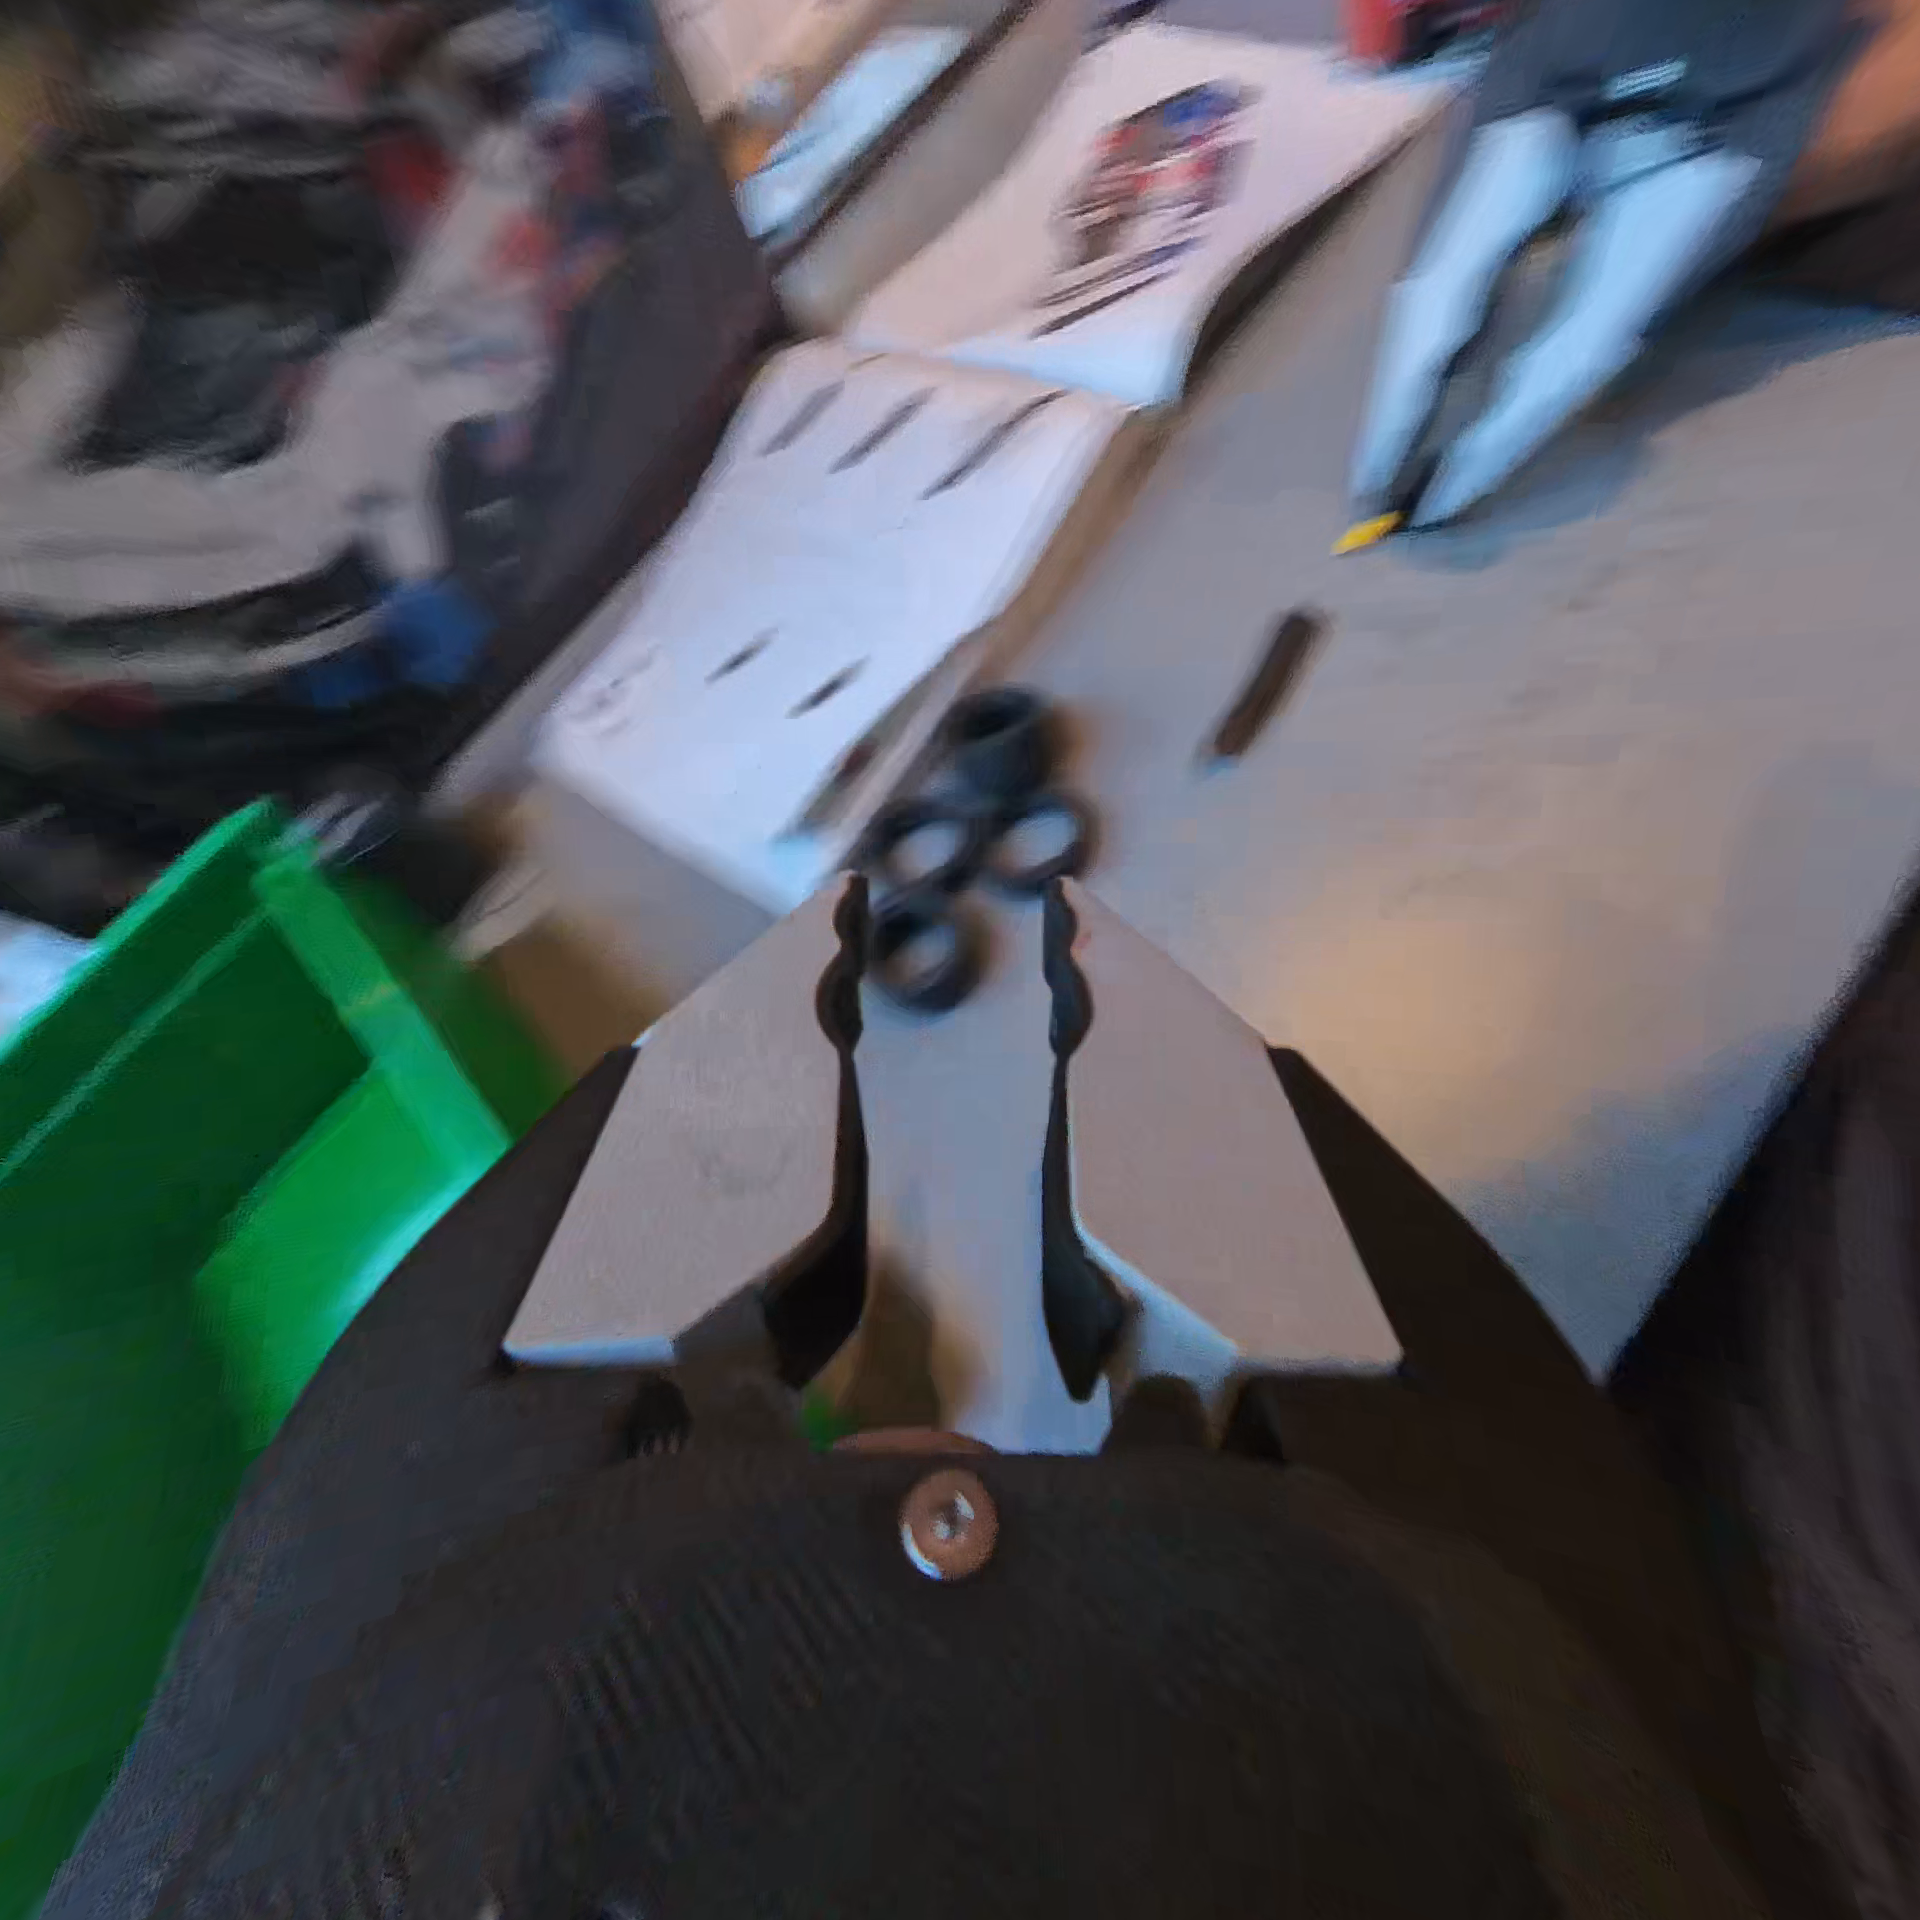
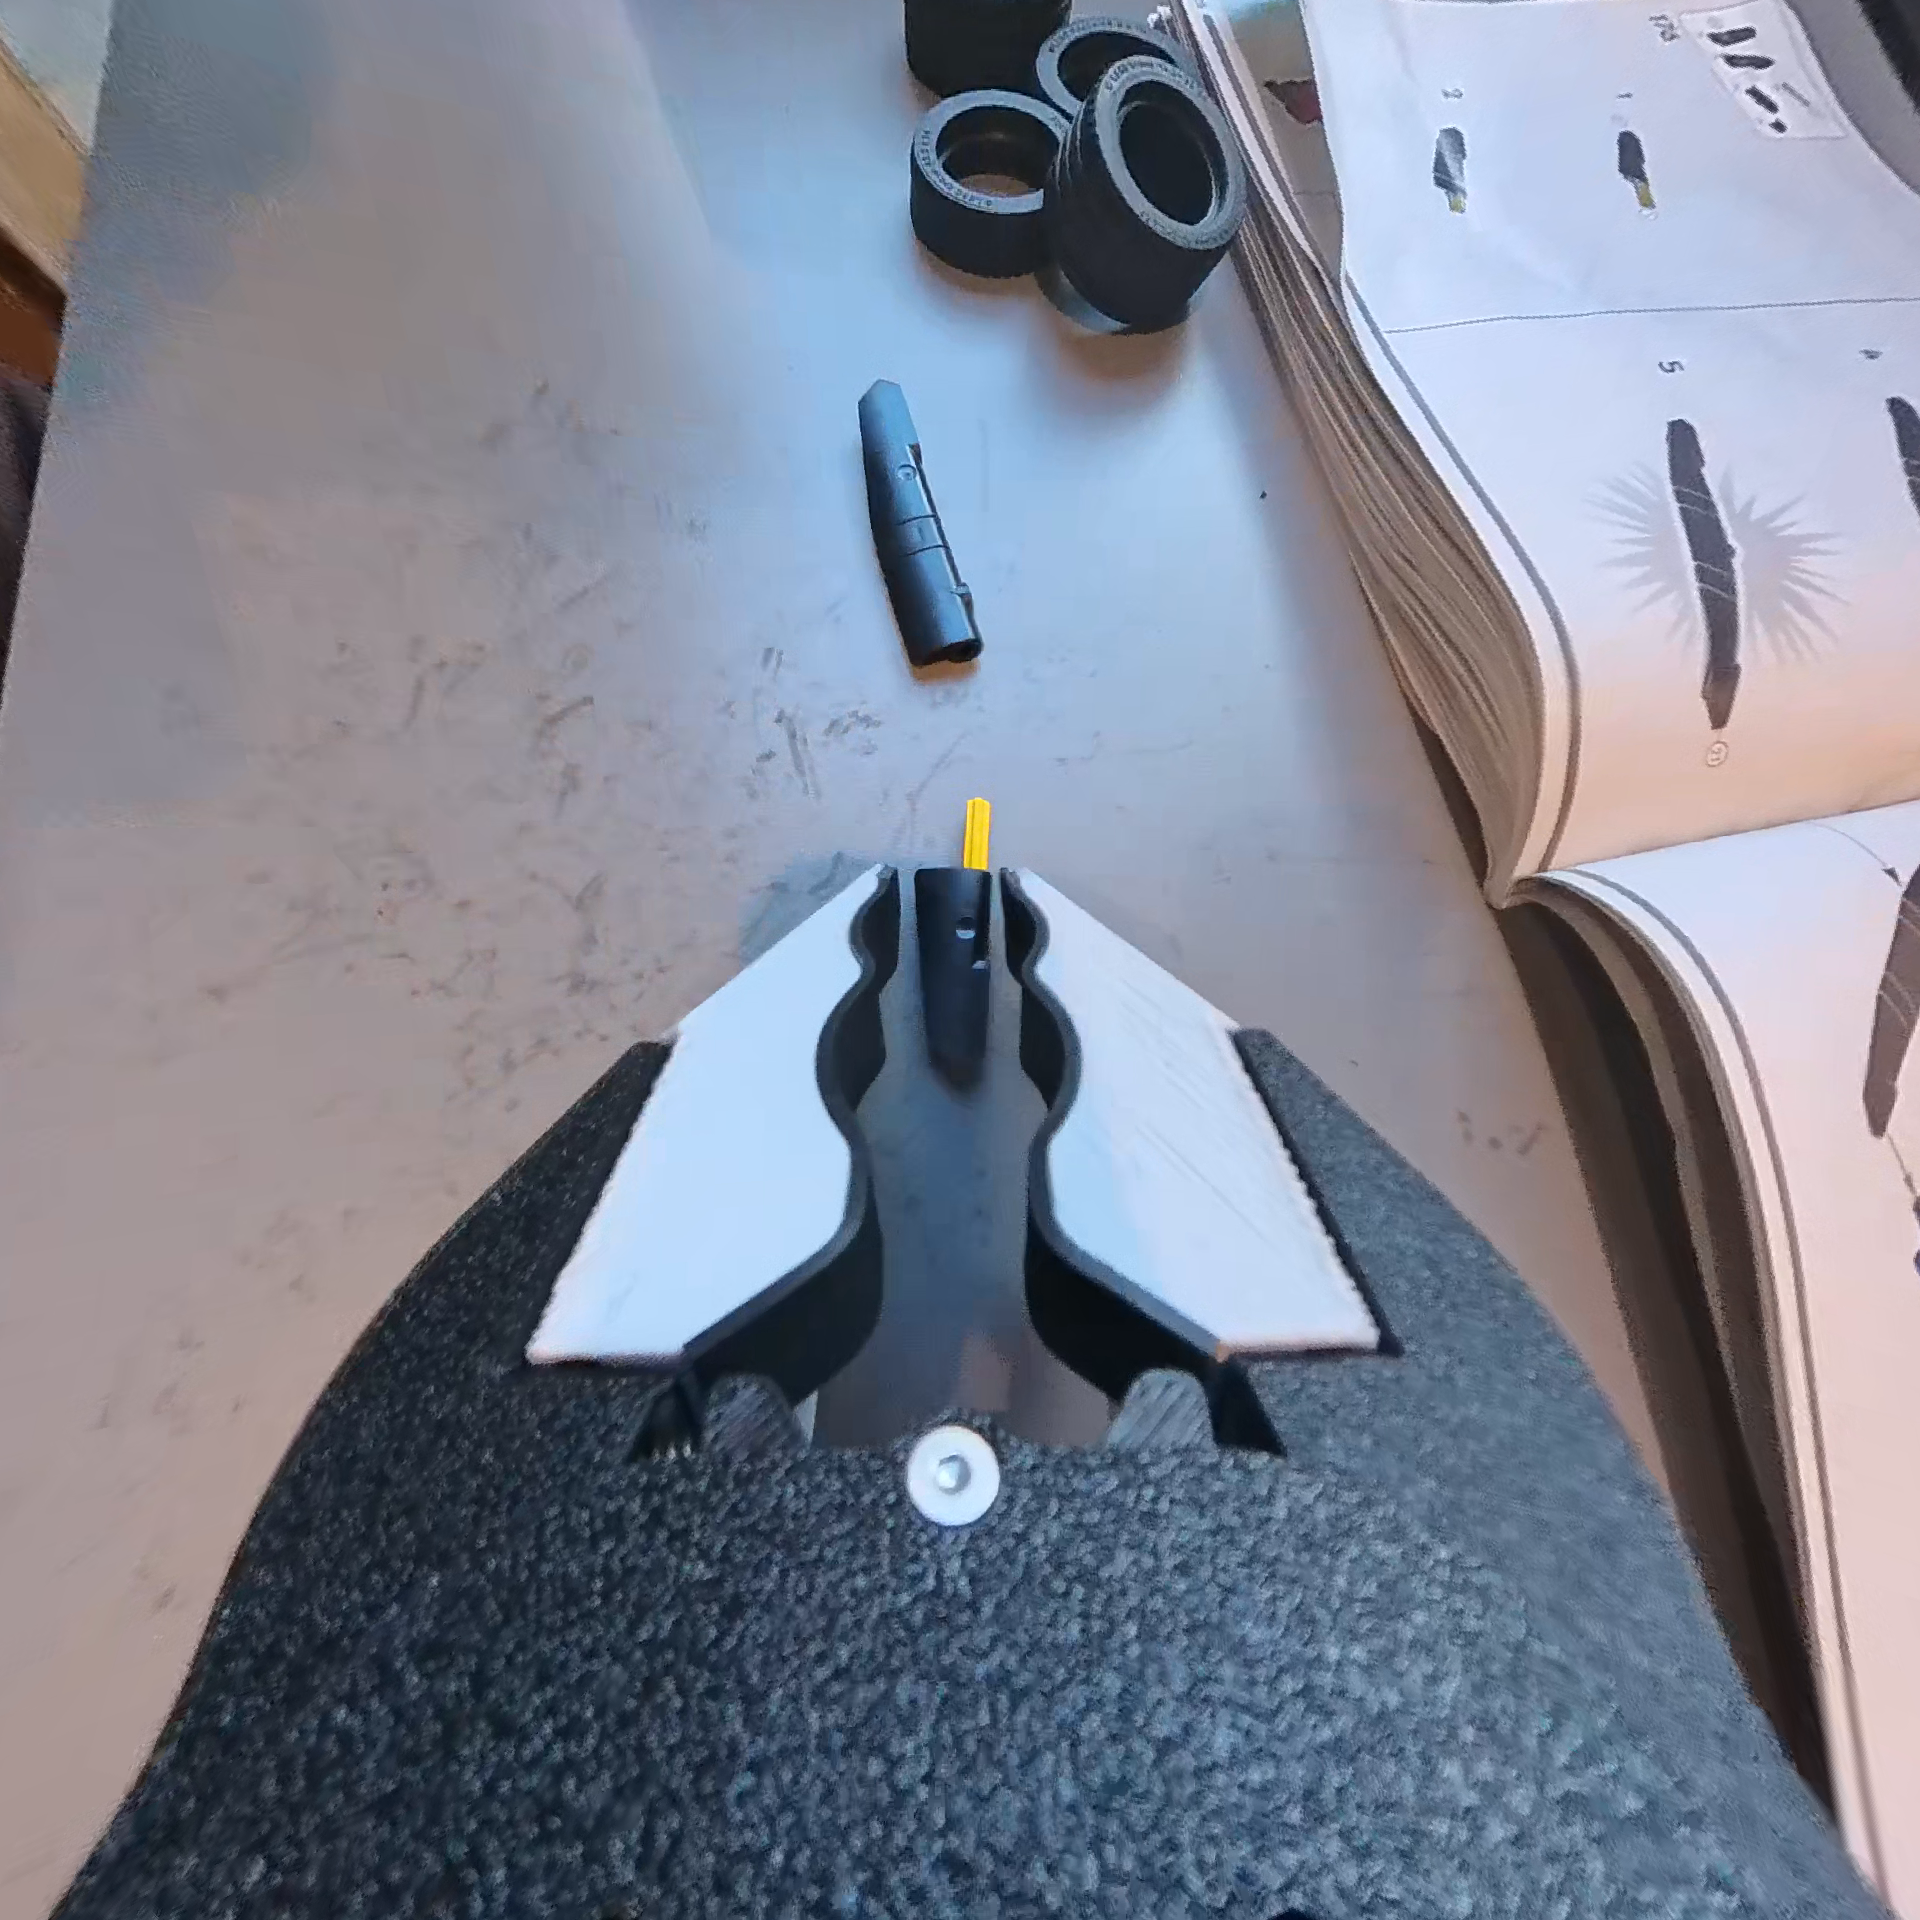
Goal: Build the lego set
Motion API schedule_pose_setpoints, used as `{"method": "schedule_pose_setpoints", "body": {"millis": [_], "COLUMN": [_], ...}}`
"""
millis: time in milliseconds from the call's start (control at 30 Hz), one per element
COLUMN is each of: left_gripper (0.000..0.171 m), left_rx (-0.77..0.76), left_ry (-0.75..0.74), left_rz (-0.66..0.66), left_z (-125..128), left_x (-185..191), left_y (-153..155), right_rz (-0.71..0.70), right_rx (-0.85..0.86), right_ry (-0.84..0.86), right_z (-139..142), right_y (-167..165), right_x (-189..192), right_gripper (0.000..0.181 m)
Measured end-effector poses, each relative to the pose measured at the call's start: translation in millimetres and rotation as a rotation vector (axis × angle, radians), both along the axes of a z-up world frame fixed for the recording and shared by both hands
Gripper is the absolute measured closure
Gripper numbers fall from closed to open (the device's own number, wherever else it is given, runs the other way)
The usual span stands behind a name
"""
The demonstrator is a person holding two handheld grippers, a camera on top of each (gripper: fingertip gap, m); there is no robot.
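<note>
- Right gripper [image 2: 948, 883] has its jaws clamped on a short black piece [image 2: 954, 961] with a yellow pin [image 2: 977, 831] poking out of the front end. It's low over the grey table [image 2: 416, 623], roughly mid-surface.
- Straight ahead of that, lying flat on the table, there's a longer black curved piece [image 2: 920, 530], well apart from the held one.
- Further on is a cluster of black rubber tires [image 2: 1060, 177], touching each other, with one tipped up on top of another. They sit just beside the edge of the open instruction booklet [image 2: 1558, 416], which takes up the table's right side in the right wrist view.
- Left gripper [image 1: 956, 894] is spread apart with nothing between the jaws. It's above the table with the tire cluster [image 1: 977, 862] right past its tips. That view is really motion-blurred, though.
- In the left wrist view the right gripper [image 1: 1403, 499] shows farther off, tips down at the table with a bit of yellow at them.
- A green bin [image 1: 208, 1143] sits at the left edge, and the booklet [image 1: 831, 561] is beyond the tires.
</note>
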State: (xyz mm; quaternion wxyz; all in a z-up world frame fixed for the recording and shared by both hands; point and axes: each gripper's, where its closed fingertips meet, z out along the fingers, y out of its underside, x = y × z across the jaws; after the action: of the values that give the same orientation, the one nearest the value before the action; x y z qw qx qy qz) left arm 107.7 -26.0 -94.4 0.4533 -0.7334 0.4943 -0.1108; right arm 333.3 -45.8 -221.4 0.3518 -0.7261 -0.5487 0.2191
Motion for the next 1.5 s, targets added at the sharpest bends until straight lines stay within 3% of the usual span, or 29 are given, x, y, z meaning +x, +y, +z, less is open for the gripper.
{"method": "schedule_pose_setpoints", "body": {"millis": [67,167,300,433,667,833,867,900,933,1067,1133,1233,1300,1500], "left_gripper": [0.140,0.140,0.139,0.143,0.140,0.131,0.139,0.171,0.171,0.171,0.171,0.171,0.171,0.171], "left_rx": [0.035,0.001,-0.111,-0.199,-0.213,-0.322,-0.355,-0.398,-0.372,-0.282,-0.257,-0.211,-0.182,-0.327], "left_ry": [0.061,0.074,0.108,0.182,0.712,0.870,0.868,0.851,0.805,0.899,0.794,0.510,0.423,0.453], "left_rz": [0.191,0.429,0.554,0.428,0.115,-0.114,-0.143,-0.159,-0.159,-0.196,-0.161,-0.057,0.001,0.129], "left_z": [16,18,-14,-45,-91,-115,-122,-128,-128,-125,-106,-62,-48,-70], "left_x": [-66,-152,-216,-213,-213,-215,-212,-209,-201,-198,-189,-173,-175,-200], "left_y": [27,56,84,118,166,172,172,171,180,181,183,194,201,202], "right_rz": [-0.004,-0.025,-0.044,-0.065,-0.078,-0.064,-0.060,-0.057,-0.053,-0.046,-0.044,-0.043,-0.043,-0.053], "right_rx": [0.023,0.037,0.043,0.044,0.046,0.030,0.028,0.030,0.035,0.034,0.027,0.022,0.021,0.023], "right_ry": [-0.022,-0.038,-0.038,-0.037,-0.037,-0.029,-0.029,-0.030,-0.032,-0.030,-0.023,-0.017,-0.019,-0.024], "right_z": [-2,-4,-3,-3,-3,-4,-4,-4,-4,-4,-3,-3,-3,-4], "right_y": [1,4,6,8,8,7,6,6,5,4,4,4,4,5], "right_x": [0,0,1,2,3,2,2,2,2,1,1,1,2,2], "right_gripper": [0.163,0.162,0.158,0.154,0.154,0.156,0.157,0.158,0.159,0.162,0.162,0.162,0.162,0.164]}}
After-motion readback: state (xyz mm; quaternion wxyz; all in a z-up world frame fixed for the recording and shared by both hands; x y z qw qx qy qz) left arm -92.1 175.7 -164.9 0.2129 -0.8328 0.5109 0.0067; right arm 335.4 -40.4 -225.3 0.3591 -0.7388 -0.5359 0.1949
